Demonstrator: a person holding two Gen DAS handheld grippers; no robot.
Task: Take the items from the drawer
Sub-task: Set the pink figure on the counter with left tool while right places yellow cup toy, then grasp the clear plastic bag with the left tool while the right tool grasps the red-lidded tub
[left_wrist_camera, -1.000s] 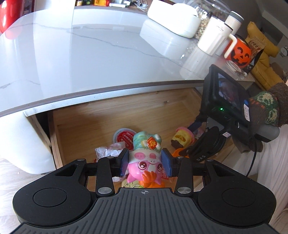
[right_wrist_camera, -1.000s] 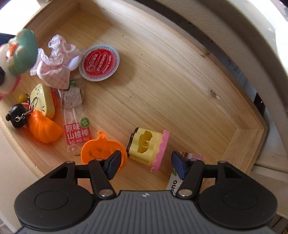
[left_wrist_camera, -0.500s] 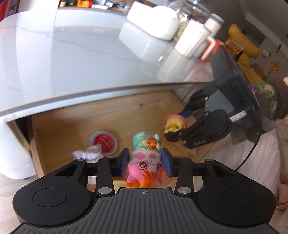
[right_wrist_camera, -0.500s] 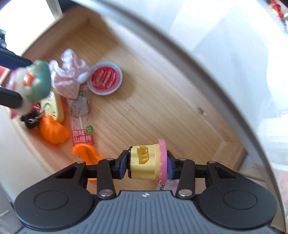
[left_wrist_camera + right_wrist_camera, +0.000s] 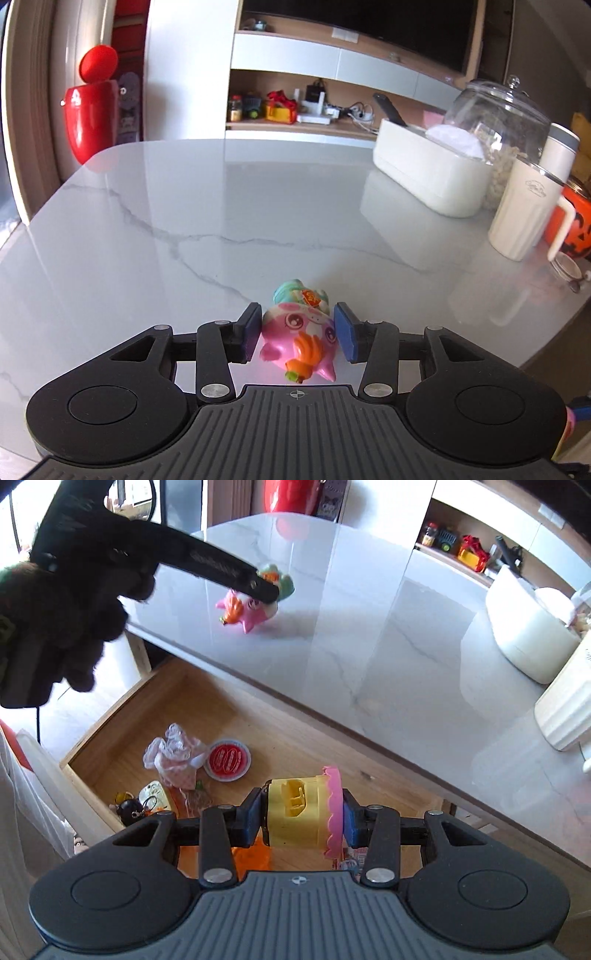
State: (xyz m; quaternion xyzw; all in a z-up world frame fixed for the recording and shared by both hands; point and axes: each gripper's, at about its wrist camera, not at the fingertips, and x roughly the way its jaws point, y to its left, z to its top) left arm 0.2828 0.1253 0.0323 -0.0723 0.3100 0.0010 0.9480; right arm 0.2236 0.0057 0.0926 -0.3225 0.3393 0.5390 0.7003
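I see glossy marble tabletop [image 5: 229, 221], grey veins, rounded edge. My left gripper [image 5: 298, 334] over it: jaws just opened, slim gaps either side of smooth plastic pig figurine [image 5: 299, 332], lying tilted on tabletop near front edge. My right gripper [image 5: 300, 818] clamps ribbed yellow block with pink scalloped rim [image 5: 301, 810] above open wooden drawer [image 5: 147, 698] below tabletop edge. Drawer holds red-lidded cup [image 5: 228, 759], crumpled wrapper [image 5: 173, 755]; rest hidden behind gripper. Tabletop centre bare; white box [image 5: 428, 173], glass jar [image 5: 495, 122] along far right.
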